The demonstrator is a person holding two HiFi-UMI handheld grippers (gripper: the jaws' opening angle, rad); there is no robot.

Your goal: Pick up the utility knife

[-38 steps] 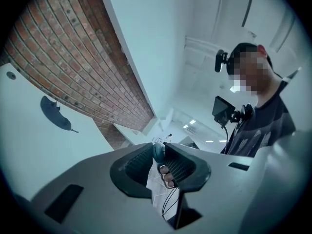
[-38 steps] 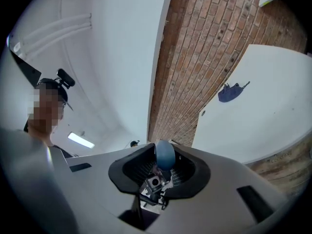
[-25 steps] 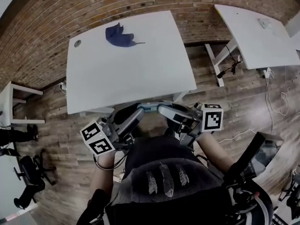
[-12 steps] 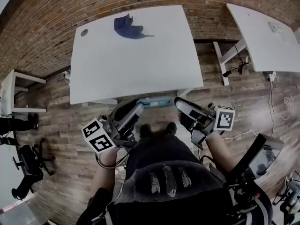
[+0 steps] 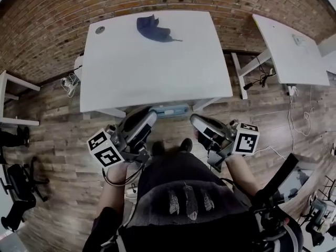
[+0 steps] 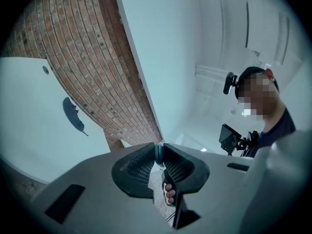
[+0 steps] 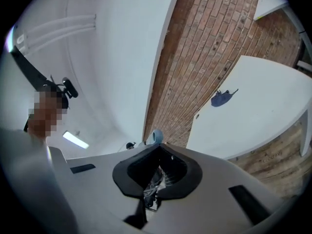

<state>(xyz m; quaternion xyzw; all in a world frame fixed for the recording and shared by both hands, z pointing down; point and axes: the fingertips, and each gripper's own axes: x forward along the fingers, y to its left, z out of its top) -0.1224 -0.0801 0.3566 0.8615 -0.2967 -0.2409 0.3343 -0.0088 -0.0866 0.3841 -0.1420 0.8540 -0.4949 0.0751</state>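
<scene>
Head view: person stands at the near edge of a white tabletop (image 5: 157,72), a claw in each hand, both raised in front of the body over wood floor (image 5: 52,125). Left claw (image 5: 150,114) pinches one end of the utility knife (image 5: 170,111), a pale blue bar lying crosswise just off the tabletop's near edge, clear of the surface. Left gripper view confirms it: left claw (image 6: 158,149) jaws nearly together, blue knife body (image 6: 156,155) pressed between the tips. Right claw (image 5: 195,120) sits just beside the knife's free end. In the right gripper view the right claw (image 7: 158,148) has just been closing and its jaws now meet with nothing between them; the knife's pale blue end (image 7: 156,136) shows just past the tips, outside the grip. Far side of the tabletop: a dark blue object (image 5: 153,29), limp-looking, thin tail to its right, kind not clear. Brick wall (image 5: 47,14) behind.
</scene>
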